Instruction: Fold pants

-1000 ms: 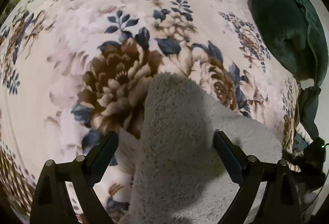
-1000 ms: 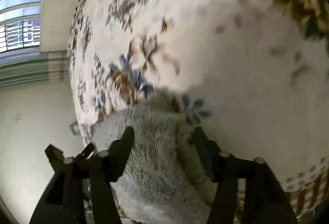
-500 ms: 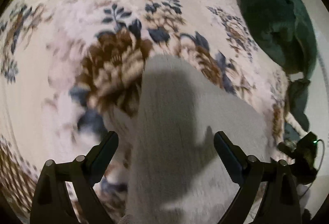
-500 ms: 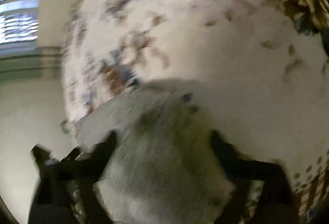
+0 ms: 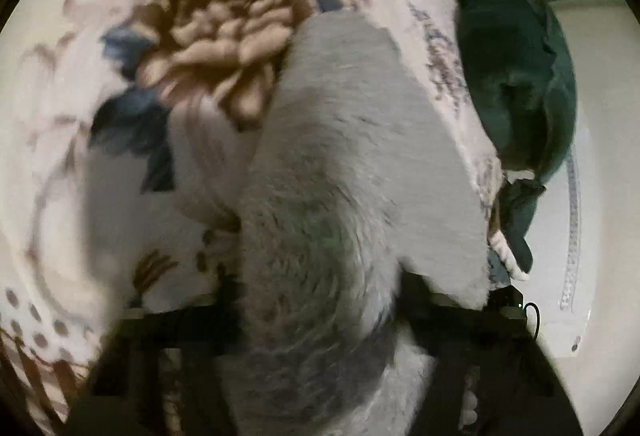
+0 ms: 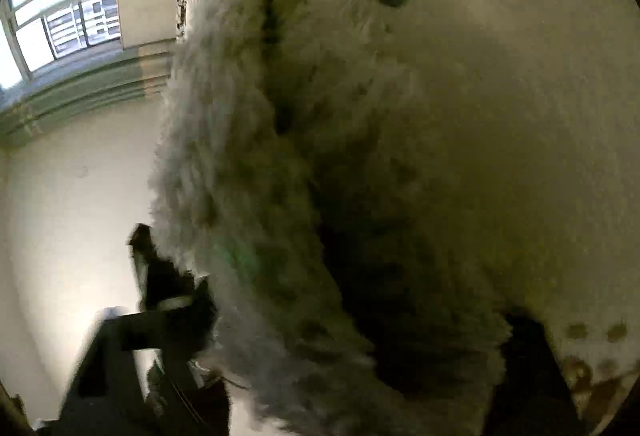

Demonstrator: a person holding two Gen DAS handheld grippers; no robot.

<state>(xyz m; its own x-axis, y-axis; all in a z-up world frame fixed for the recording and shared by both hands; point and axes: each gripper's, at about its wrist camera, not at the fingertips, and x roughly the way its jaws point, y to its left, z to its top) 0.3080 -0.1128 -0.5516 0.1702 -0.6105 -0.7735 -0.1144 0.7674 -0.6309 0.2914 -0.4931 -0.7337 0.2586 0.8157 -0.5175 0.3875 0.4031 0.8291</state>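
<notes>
Lying on a flowered blanket (image 5: 208, 47), the fuzzy grey pants (image 5: 344, 139) fill the middle of both views. In the left view, the soft cloth runs from the bottom edge up between the two dark fingers of the left claw (image 5: 320, 300) and spreads out toward the big brown flower. The picture is blurry, so I cannot tell if the left claw is pinching the cloth or just wide around it.

In the right view, the pants (image 6: 280, 155) look like a big shaggy heap, very close to the camera. The right claw (image 6: 360, 320) has one dark finger on each side of the heap, with the fluff bunched between them. It is too blurry to tell if this claw is gripping.

A dark green cloth (image 5: 516, 75) lies at the blanket's edge, well apart from the pants. A pale floor (image 5: 592, 236) shows past it. A window (image 6: 60, 7) sits high on the wall in the right view.
</notes>
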